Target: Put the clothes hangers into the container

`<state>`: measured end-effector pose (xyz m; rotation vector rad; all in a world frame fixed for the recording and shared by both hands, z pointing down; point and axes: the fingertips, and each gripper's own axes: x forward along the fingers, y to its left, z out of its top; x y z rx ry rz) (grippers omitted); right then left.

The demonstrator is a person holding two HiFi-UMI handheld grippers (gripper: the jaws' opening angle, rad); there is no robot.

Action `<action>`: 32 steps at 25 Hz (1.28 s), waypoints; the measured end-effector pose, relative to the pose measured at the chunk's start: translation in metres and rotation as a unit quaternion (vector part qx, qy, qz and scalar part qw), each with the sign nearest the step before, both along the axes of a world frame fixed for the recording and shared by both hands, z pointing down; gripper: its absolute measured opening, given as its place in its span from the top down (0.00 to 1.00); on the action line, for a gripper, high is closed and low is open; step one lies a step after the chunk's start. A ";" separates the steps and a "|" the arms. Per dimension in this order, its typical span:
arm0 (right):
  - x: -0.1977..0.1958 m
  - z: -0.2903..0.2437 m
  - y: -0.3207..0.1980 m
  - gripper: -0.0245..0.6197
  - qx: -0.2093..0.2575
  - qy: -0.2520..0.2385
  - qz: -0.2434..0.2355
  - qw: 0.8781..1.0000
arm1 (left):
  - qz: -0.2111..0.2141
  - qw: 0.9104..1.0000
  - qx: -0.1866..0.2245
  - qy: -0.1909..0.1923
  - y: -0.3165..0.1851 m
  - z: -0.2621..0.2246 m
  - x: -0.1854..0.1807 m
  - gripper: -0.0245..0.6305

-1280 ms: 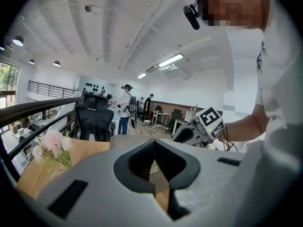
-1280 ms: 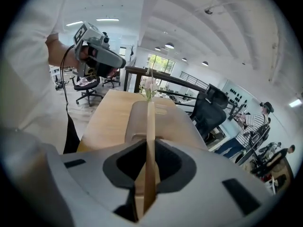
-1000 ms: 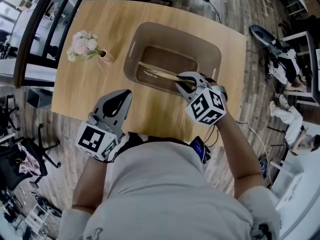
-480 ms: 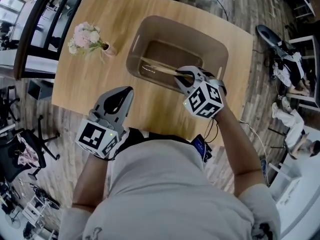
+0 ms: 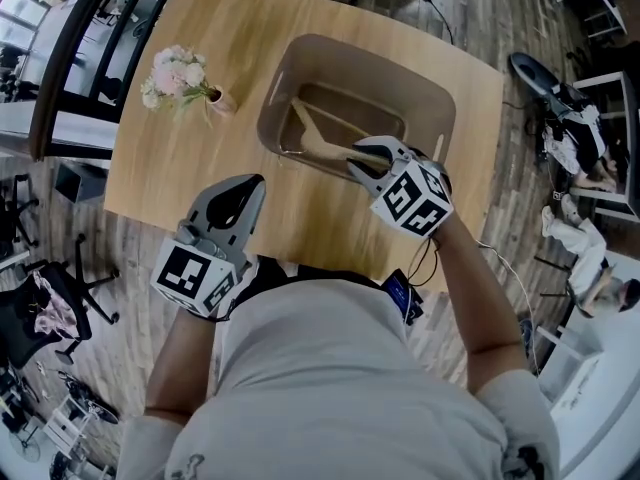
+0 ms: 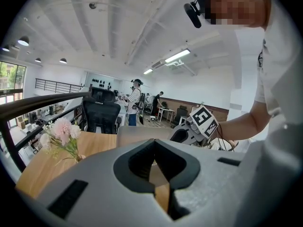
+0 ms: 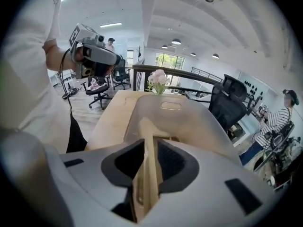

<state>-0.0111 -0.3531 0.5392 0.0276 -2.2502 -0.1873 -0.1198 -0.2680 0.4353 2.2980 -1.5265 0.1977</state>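
Right hand-held gripper, clamped on a pale wooden clothes hanger, holds it tilted inside the beige plastic container, apparently for release; left hand-held gripper closed, empty.

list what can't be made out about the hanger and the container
- Head view: the near end of the pale wooden clothes hanger is covered by the right gripper, shut on it.
- Right gripper view: the floor of the brown plastic container is blocked by jaws and hanger.
- Left gripper view: the container's inside sits behind its near wall.
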 end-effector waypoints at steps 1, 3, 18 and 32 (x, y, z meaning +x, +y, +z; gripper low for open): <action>0.000 -0.003 0.000 0.82 -0.003 -0.005 0.005 1.000 | 0.001 1.000 0.001 0.000 0.001 -0.001 0.000 0.95; 0.002 -0.008 0.000 0.82 -0.005 -0.011 0.016 1.000 | 0.004 1.000 0.003 0.001 0.002 -0.002 -0.001 0.95; 0.002 -0.051 0.035 0.83 0.038 -0.041 0.093 0.994 | 0.056 0.998 0.031 -0.005 0.031 -0.027 -0.007 0.95; 0.003 -0.105 0.107 0.92 0.057 -0.163 0.234 0.957 | 0.116 0.992 0.049 -0.011 0.083 -0.036 -0.019 0.95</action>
